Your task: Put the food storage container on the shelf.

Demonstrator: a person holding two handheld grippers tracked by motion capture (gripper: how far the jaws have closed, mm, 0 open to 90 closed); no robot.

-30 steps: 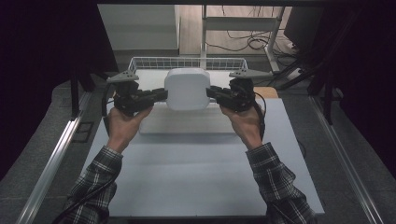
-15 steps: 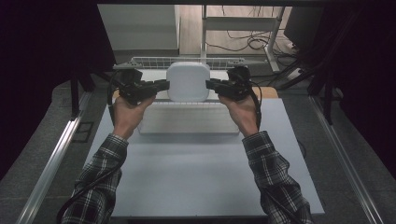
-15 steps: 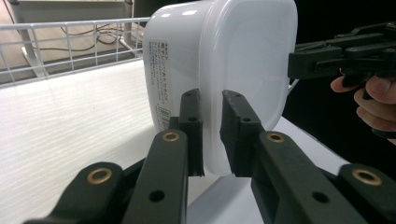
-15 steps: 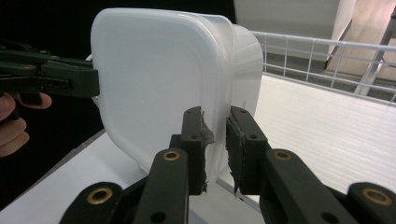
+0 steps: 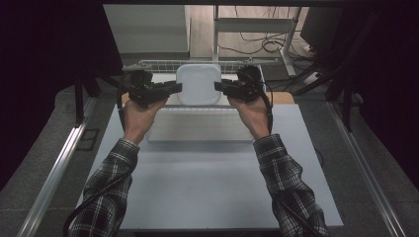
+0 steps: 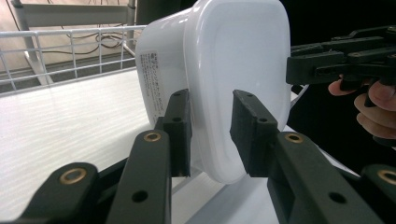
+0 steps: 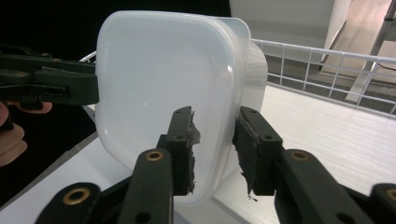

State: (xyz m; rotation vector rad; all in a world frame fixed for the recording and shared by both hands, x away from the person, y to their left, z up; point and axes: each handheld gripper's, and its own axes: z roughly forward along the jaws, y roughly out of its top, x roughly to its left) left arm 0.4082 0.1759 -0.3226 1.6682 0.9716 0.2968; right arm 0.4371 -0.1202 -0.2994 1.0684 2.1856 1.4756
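While hands flank white container (image 5: pixel 198 84), jaws loosening

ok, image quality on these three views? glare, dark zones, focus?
High view: both sides black, light falls mainly on the table, white container near washed out. Left claw view: container sheen, its label text too soft to read. Right claw view: container evenly bright, background black at left.

Glossy white plastic container (image 6: pixel 233 60)
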